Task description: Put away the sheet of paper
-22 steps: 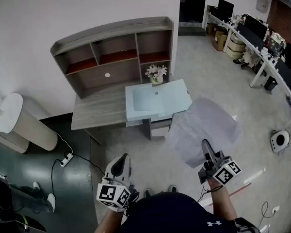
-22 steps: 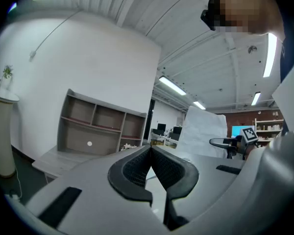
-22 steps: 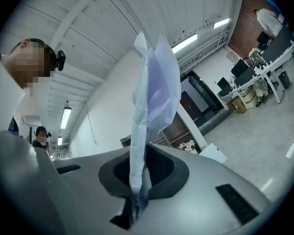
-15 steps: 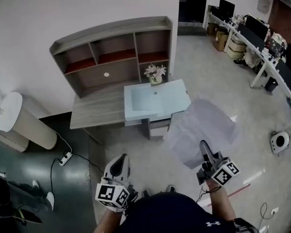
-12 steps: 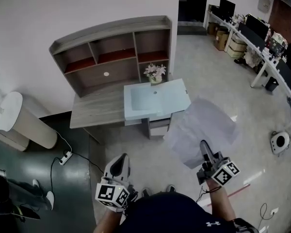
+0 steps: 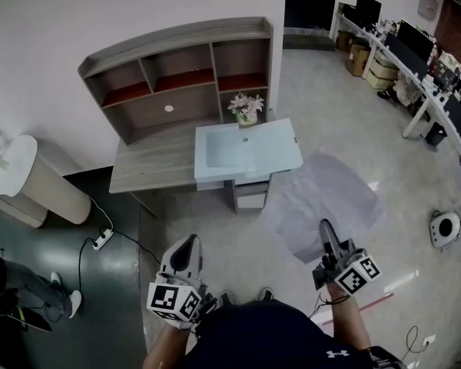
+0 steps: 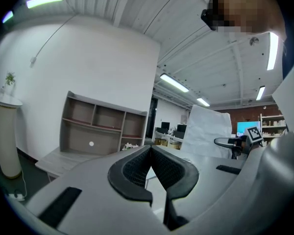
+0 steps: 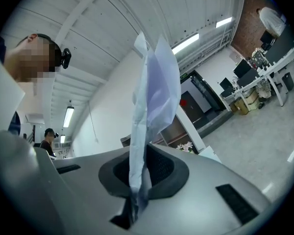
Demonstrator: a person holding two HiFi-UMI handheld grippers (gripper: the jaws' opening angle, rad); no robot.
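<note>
White sheet of paper (image 6: 323, 198) remained clenched in the right tongs (image 6: 324, 229), held above the floor just off the worktop's (image 6: 150, 164) front right corner; little had shifted. Left tongs (image 6: 186, 246) were closed and empty. Putting away was judged still outstanding.

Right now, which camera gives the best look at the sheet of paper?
The head view: the whole sheet of paper shows, spread out, with the right gripper pinching its near edge. The right gripper view shows it only edge-on between the jaws; the left gripper view shows it small, right of centre.
</note>
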